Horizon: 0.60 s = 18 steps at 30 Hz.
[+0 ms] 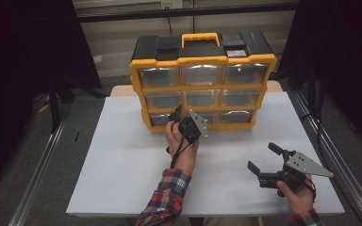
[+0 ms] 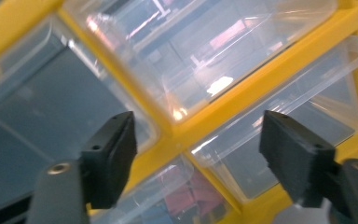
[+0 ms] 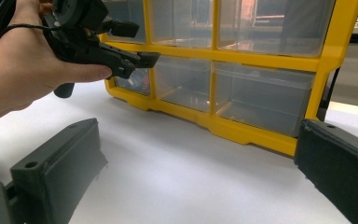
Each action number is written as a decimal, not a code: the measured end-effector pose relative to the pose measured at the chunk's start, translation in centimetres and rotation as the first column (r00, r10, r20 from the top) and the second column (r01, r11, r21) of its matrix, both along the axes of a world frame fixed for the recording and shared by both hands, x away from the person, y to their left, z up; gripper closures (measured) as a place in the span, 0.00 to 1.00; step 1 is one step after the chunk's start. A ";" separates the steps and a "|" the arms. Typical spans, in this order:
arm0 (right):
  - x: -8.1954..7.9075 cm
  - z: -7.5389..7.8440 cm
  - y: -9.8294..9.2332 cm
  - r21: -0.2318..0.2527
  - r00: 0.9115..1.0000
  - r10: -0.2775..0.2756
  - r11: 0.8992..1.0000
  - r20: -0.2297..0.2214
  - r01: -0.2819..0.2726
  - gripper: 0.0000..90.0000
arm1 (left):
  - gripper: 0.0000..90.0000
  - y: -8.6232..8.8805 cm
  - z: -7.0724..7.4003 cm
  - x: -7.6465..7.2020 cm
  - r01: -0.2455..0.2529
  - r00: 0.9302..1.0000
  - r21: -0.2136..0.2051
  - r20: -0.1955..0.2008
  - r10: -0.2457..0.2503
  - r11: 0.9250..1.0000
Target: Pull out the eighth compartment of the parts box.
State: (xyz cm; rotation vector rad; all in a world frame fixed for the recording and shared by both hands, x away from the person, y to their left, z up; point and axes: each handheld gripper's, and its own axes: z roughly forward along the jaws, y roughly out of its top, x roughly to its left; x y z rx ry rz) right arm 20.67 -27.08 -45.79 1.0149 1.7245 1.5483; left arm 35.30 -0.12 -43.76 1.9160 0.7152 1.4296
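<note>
A yellow drawer cabinet (image 1: 202, 80) stands at the white table's (image 1: 122, 165) far edge. Your left gripper (image 1: 178, 114) sits against its bottom-left drawer (image 1: 160, 118), jaws partly open, gripping nothing. Your right gripper (image 1: 263, 157) rests well in front of the cabinet, jaws wide, empty.

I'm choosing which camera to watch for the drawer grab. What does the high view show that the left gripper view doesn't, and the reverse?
High view alone: the whole yellow drawer cabinet with its handle, the white table, the left gripper at the bottom-left drawer, and the right gripper open, apart from the cabinet.

Left gripper view alone: up close, its two black jaws stand apart with no drawer pinched between them, and reddish contents show in one drawer.

Both: clear drawers in yellow framing.
</note>
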 end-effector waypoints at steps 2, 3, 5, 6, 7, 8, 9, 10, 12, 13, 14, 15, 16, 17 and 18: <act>0.0 0.0 0.0 -0.002 1.000 0.000 1.000 0.000 0.000 0.00 | 0.40 -0.2 -0.1 -0.1 0.004 1.000 0.060 0.029 -0.005 0.998; 0.0 0.0 0.0 -0.003 1.000 0.000 1.000 0.000 0.000 0.00 | 0.43 -0.3 -0.2 -0.2 0.011 0.999 0.095 0.029 -0.014 0.995; 0.0 0.0 0.0 -0.004 1.000 0.000 1.000 0.000 0.000 0.00 | 0.46 -0.6 -0.5 -0.2 0.023 0.998 0.124 0.049 -0.030 0.992; 0.0 0.0 0.0 -0.003 1.000 0.000 1.000 -0.001 0.000 0.00 | 0.48 -0.6 -0.6 -0.3 0.022 0.998 0.137 0.055 -0.030 0.990; 0.0 0.0 0.0 -0.005 1.000 0.001 1.000 0.000 -0.001 0.00 | 0.49 -0.7 -0.6 -0.4 0.015 0.998 0.161 0.063 -0.026 0.987; 0.0 0.0 0.0 -0.007 1.000 0.003 1.000 0.000 -0.003 0.00 | 0.51 -0.8 -0.7 -0.3 0.032 0.997 0.167 0.064 -0.044 0.985; 0.0 0.0 0.0 -0.006 1.000 0.002 1.000 -0.002 -0.002 0.00 | 0.52 -0.9 -0.7 -0.4 0.027 0.997 0.181 0.071 -0.040 0.983; 0.0 0.0 0.1 -0.009 1.000 -0.001 1.000 -0.003 0.001 0.00 | 0.53 -1.0 -0.8 -0.3 0.042 0.995 0.181 0.080 -0.057 0.983; 0.0 0.0 0.1 -0.009 1.000 0.003 1.000 -0.003 -0.003 0.00 | 0.54 -1.0 -0.8 -0.3 0.038 0.997 0.210 0.062 -0.052 0.977; 0.0 0.0 0.1 -0.011 1.000 0.001 1.000 -0.002 -0.001 0.00 | 0.54 -1.1 -1.0 -0.2 0.044 0.997 0.203 0.060 -0.058 0.978; 0.0 0.0 0.1 -0.008 1.000 0.002 1.000 -0.002 -0.002 0.00 | 0.55 -1.1 -1.0 -0.2 0.037 0.997 0.216 0.060 -0.051 0.976; 0.0 0.0 0.1 -0.007 1.000 0.002 1.000 -0.003 -0.002 0.00 | 0.55 -1.1 -1.0 -0.2 0.044 0.997 0.221 0.057 -0.058 0.974; 0.0 0.0 0.1 -0.007 1.000 0.002 1.000 -0.004 -0.002 0.00 | 0.55 -1.1 -1.1 -0.2 0.041 0.997 0.221 0.062 -0.056 0.974; 0.0 0.0 0.0 -0.008 1.000 0.002 1.000 -0.003 -0.002 0.00 | 0.56 -1.2 -1.2 0.0 0.050 0.995 0.220 0.072 -0.068 0.974; 0.0 0.0 0.1 -0.004 1.000 -0.001 1.000 -0.003 0.001 0.00 | 0.57 -1.2 -1.1 0.0 0.042 0.996 0.245 0.068 -0.060 0.969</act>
